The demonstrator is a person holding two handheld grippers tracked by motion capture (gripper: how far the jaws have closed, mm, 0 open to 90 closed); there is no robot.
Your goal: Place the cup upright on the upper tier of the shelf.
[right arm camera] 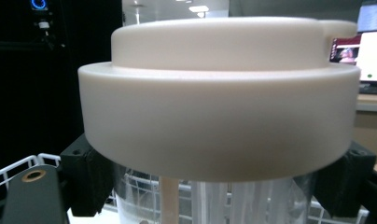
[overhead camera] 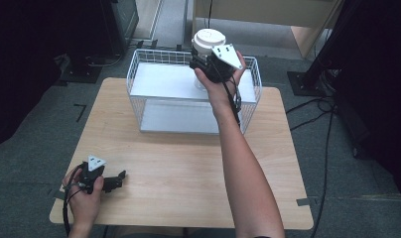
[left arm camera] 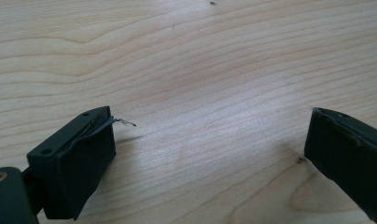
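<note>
A clear jar with a wide white lid (overhead camera: 208, 40) stands upright at the back of a white wire basket (overhead camera: 134, 79). My right gripper (overhead camera: 200, 62) reaches over the basket to it. In the right gripper view the lid (right arm camera: 219, 116) looms close, and the two black jaws flank the clear body just under its rim, near both sides with no firm press visible. My left gripper (overhead camera: 120, 179) rests low over the wooden table (overhead camera: 188, 163) at the front left. Its jaws stand wide apart with only bare wood (left arm camera: 210, 93) between them.
The basket sits at the table's far edge, and its wire walls rise around the jar. Cables and black stands crowd the floor to the right and behind. A cable trails from each gripper.
</note>
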